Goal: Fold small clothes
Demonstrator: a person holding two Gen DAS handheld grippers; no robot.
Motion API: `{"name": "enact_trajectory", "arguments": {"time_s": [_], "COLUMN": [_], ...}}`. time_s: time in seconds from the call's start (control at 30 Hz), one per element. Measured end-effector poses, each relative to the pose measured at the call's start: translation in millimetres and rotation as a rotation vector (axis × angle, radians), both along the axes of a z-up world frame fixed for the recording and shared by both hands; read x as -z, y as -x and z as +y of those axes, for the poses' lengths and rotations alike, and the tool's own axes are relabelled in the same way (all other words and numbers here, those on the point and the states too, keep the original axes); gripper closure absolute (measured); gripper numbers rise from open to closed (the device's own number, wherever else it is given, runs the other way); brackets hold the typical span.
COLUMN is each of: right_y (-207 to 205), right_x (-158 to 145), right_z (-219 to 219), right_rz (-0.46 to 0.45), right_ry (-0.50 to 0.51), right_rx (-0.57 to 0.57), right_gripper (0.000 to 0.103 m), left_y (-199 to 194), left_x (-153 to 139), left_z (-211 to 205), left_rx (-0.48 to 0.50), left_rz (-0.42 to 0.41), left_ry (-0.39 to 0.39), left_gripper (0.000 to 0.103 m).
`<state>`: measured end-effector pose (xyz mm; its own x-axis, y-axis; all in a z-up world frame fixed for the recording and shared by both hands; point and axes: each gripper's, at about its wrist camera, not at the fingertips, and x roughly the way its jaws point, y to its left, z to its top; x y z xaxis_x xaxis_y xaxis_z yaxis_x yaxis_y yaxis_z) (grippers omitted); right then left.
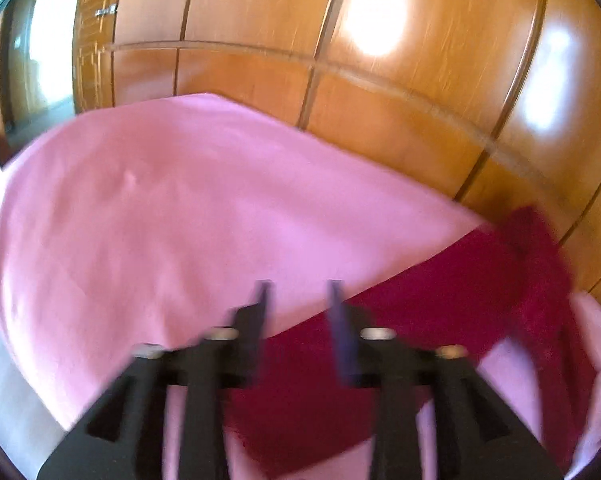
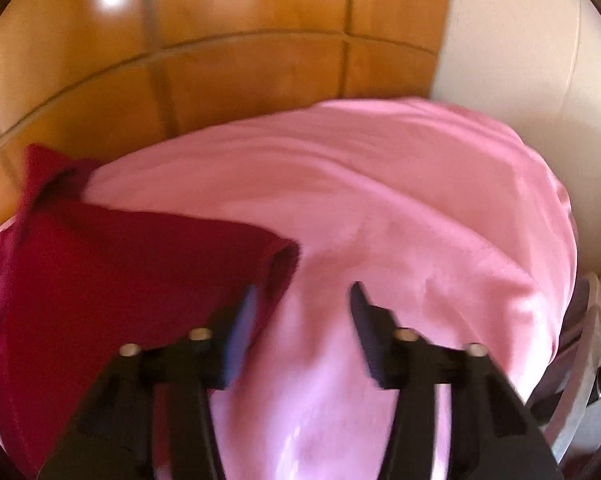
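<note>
Between folds: left gripper (image 1: 298,294) and right gripper (image 2: 302,296) spread, empty, above the crimson garment (image 2: 112,280); next, regrasp an edge.

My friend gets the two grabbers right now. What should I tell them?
Left gripper: jaws apart, nothing between them, over the near edge of the dark red garment.
Right gripper: jaws apart, holding nothing, over the pink sheet just right of the garment's rolled edge.
Things: the dark red garment lies on the pink sheet, with one corner sticking up toward the wooden wardrobe.
Done: hard to tell in the blur; it looks partly folded, with one doubled-over edge.
Left: probably flatten that raised corner, finish the fold and tidy it.
</note>
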<state>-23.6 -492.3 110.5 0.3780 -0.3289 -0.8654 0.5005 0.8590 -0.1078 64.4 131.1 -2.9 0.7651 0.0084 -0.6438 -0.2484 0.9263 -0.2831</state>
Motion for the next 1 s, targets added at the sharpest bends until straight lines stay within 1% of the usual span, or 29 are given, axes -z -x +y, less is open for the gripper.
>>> {"name": "enact_trajectory", "arguments": {"time_s": [0.03, 0.07, 0.1, 0.13, 0.2, 0.23, 0.3, 0.33, 0.37, 0.4, 0.43, 0.47, 0.53, 0.6, 0.7, 0.73, 0.77, 0.8, 0.83, 0.87, 0.9, 0.97, 1.0], "right_y": [7.1, 11.7, 19.2, 12.9, 19.0, 19.4, 19.0, 17.5, 14.8, 12.6, 8.0, 1.6, -13.0, -30.4, -56.2, -65.6, -73.2, -83.0, -88.9, -95.2, -99.5, -100.9, -100.4], "right_x": [-4.4, -5.5, -5.7, 1.7, 7.8, 12.9, 19.0, 21.3, 23.0, 24.1, 25.2, 26.1, 29.3, 35.8, 48.8, 54.5, 60.0, 68.2, 73.1, 75.1, 73.8, 62.0, 54.5], "right_z": [8.5, 13.9, 19.8, 21.3, 28.1, 30.5, 30.1, 26.6, 20.1, 14.2, 5.1, -3.9, -16.8, -28.2, -38.8, -40.3, -41.2, -39.6, -39.3, -36.9, -33.3, -21.7, -17.1], "right_rz": [-0.003, -0.002, -0.002, -0.001, 0.000, 0.007, 0.011, 0.008, -0.001, -0.008, -0.018, -0.026, -0.027, -0.022, -0.002, -0.001, 0.010, 0.044, 0.061, 0.067, 0.070, 0.074, 0.063], "right_ry": [-0.006, -0.021, -0.061, -0.098, -0.158, -0.186, -0.205, -0.209, -0.216, -0.219, -0.220, -0.219, -0.206, -0.215, -0.222, -0.236, -0.253, -0.253, -0.249, -0.248, -0.245, -0.207, -0.199], "right_rx": [-0.028, -0.041, -0.049, -0.057, -0.067, -0.071, -0.065, -0.052, -0.030, -0.010, 0.015, 0.032, 0.051, 0.065, 0.068, 0.060, 0.044, 0.027, 0.011, -0.017, -0.035, -0.080, -0.101], "right_gripper": [0.049, 0.046, 0.046, 0.046, 0.043, 0.043, 0.043, 0.043, 0.043, 0.043, 0.043, 0.043, 0.043, 0.043, 0.043, 0.043, 0.047, 0.053, 0.060, 0.078, 0.089, 0.092, 0.092], "left_y": [7.3, 9.7, 10.9, 10.8, 12.8, 12.9, 13.3, 12.8, 13.5, 12.0, 7.8, 4.1, -4.8, -10.9, -16.8, -27.4, -29.4, -31.8, -32.9, -32.2, -21.6, -20.0, -19.6], "left_x": [-4.7, -4.8, -3.5, 0.2, 11.1, 21.3, 38.3, 44.6, 48.8, 53.3, 58.8, 62.1, 67.1, 71.4, 69.4, 66.7, 69.3, 69.6, 72.0, 72.6, 71.0, 60.2, 51.0], "left_z": [-5.2, -12.0, -23.8, -43.9, -83.1, -108.9, -153.6, -172.5, -183.5, -195.7, -210.4, -218.8, -234.7, -244.0, -253.7, -255.1, -255.9, -258.0, -258.2, -252.1, -239.3, -232.9, -227.8], "left_rx": [0.034, 0.081, 0.148, 0.231, 0.396, 0.503, 0.639, 0.687, 0.707, 0.723, 0.741, 0.738, 0.732, 0.715, 0.694, 0.690, 0.697, 0.704, 0.710, 0.702, 0.697, 0.703, 0.711], "left_rz": [-0.045, -0.048, -0.037, -0.019, 0.024, 0.069, 0.147, 0.173, 0.188, 0.203, 0.219, 0.229, 0.239, 0.244, 0.222, 0.221, 0.228, 0.239, 0.257, 0.259, 0.255, 0.222, 0.202], "left_ry": [0.077, 0.110, 0.143, 0.179, 0.244, 0.304, 0.371, 0.384, 0.391, 0.409, 0.452, 0.475, 0.497, 0.499, 0.539, 0.550, 0.552, 0.546, 0.537, 0.534, 0.526, 0.494, 0.484], "left_gripper": [0.051, 0.051, 0.051, 0.050, 0.050, 0.050, 0.050, 0.050, 0.047, 0.039, 0.035, 0.032, 0.031, 0.031, 0.031, 0.034, 0.053, 0.082, 0.090, 0.092, 0.093, 0.093, 0.094]}}
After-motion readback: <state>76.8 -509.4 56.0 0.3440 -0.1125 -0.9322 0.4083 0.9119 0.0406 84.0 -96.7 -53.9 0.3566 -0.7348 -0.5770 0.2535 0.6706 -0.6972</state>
